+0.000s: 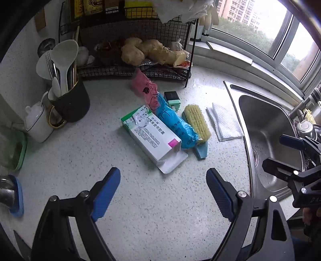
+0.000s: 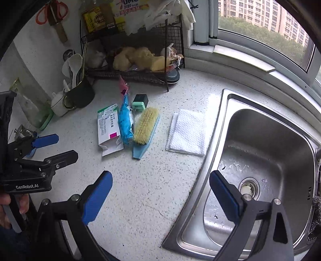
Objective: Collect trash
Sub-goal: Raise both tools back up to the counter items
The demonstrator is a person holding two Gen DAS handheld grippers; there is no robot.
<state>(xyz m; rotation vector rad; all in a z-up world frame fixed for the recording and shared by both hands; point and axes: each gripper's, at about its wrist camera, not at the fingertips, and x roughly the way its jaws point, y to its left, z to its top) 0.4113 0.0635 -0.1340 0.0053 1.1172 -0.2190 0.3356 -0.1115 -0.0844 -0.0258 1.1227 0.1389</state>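
1. Step: approach. Both grippers are over the counter (image 1: 152,210) and nothing is picked up yet.
2. Left gripper (image 1: 163,192): jaws spread, nothing between them. Right gripper (image 2: 160,197): jaws spread wide, also empty, hanging over the sink (image 2: 260,152) edge.
3. Trash sits ahead of the left jaws, well apart from the tips: open box (image 1: 152,136), with a blue wrapper (image 1: 176,124) touching it on its right and a pink wrapper (image 1: 144,88) beyond that.
4. A brush (image 1: 197,122) lies just beside the blue wrapper, probably not trash. The folded cloth (image 2: 187,132) is unclear.
5. Next, my call: left goes forward and down and straddles the box across its narrow side. Its flap is loose, so grip the body.
6. View differences: only the right view shows the sink drain (image 2: 248,187) and scissors (image 2: 52,10) on the wall. The left view shows the box print and pink wrapper better.
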